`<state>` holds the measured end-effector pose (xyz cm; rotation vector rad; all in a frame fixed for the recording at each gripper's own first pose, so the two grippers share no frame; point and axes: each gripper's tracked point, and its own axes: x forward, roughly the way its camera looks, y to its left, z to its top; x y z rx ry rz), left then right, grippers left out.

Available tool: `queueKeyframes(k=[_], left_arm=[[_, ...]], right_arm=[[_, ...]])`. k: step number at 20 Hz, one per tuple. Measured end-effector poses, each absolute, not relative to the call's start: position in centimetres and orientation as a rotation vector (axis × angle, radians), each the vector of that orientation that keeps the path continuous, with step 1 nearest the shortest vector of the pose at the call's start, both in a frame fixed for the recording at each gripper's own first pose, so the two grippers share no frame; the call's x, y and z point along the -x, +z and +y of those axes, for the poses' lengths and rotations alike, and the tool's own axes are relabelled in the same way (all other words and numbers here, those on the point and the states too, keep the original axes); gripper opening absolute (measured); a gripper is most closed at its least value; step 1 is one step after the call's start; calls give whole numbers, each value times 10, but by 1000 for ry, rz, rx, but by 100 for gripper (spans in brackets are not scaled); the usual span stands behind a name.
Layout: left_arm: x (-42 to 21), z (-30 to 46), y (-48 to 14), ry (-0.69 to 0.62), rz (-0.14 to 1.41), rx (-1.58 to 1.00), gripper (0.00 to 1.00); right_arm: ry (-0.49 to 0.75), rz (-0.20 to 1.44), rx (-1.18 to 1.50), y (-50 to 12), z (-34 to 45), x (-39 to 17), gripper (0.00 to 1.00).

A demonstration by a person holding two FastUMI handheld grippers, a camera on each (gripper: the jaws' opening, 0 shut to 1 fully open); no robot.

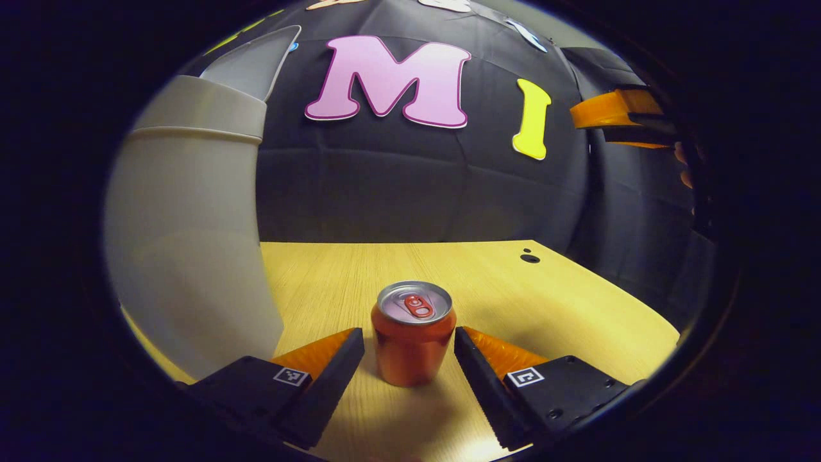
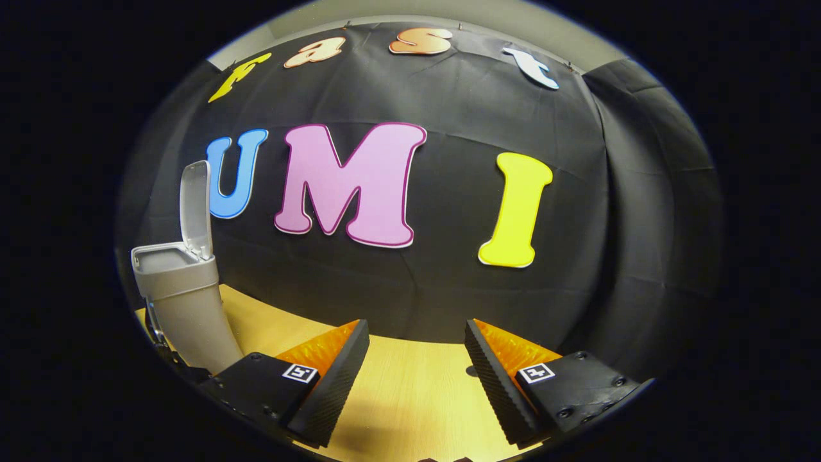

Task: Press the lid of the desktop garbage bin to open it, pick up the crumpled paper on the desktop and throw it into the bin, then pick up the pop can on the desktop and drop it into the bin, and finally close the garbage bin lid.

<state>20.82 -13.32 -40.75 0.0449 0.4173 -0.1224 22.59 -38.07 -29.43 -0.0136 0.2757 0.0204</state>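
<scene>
1. Now the pop can (image 1: pixel 414 333) stands upright on the bench (image 1: pixel 513 295), just beside the garbage bin (image 1: pixel 186 256), and the left claw (image 1: pixel 409 356) sits around it with a finger on each side and a gap showing between each finger and the can wall, so it has hold of nothing yet.
2. The bin's lid (image 2: pixel 195 208) stands raised and its mouth is open, so the lid-pressing step looks done; no crumpled paper lies on the visible bench near the can, so my guess is the can is the step in hand.
3. To grasp well, the person should keep the can centred between the fingers and squeeze at mid-height, evenly, so the smooth round wall does not slip out or tip toward the bin.
4. Lifting straight up before swinging over the bin's rim (image 2: pixel 160 260) would avoid knocking the bin's side.
5. The right claw (image 2: pixel 417 378) hangs wide open and empty over the bench, well apart from the bin, ready for closing the lid later.
</scene>
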Motion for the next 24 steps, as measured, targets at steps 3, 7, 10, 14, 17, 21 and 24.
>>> queueKeyframes(k=[3, 7, 10, 14, 17, 21, 24], left_arm=[[-220, -137, -418, -126, 424, -68, 96], [-225, -138, -424, -121, 439, -81, 96], [-224, -140, -420, -121, 440, -72, 89], [-218, -153, -385, -146, 406, -110, 88], [-209, -167, -326, -186, 350, -119, 88], [-200, -179, -234, -226, 262, -125, 88], [-199, -171, -171, -231, 208, -120, 88]], right_arm=[[-8, 313, 13, -315, -394, -220, 97], [-27, 329, 14, -323, -403, -221, 97], [-36, 332, 8, -325, -406, -221, 97], [-42, 343, -9, -322, -408, -218, 97], [-57, 335, -13, -308, -409, -212, 97], [-59, 301, 1, -276, -410, -207, 97], [-46, 274, -33, -245, -400, -205, 97]])
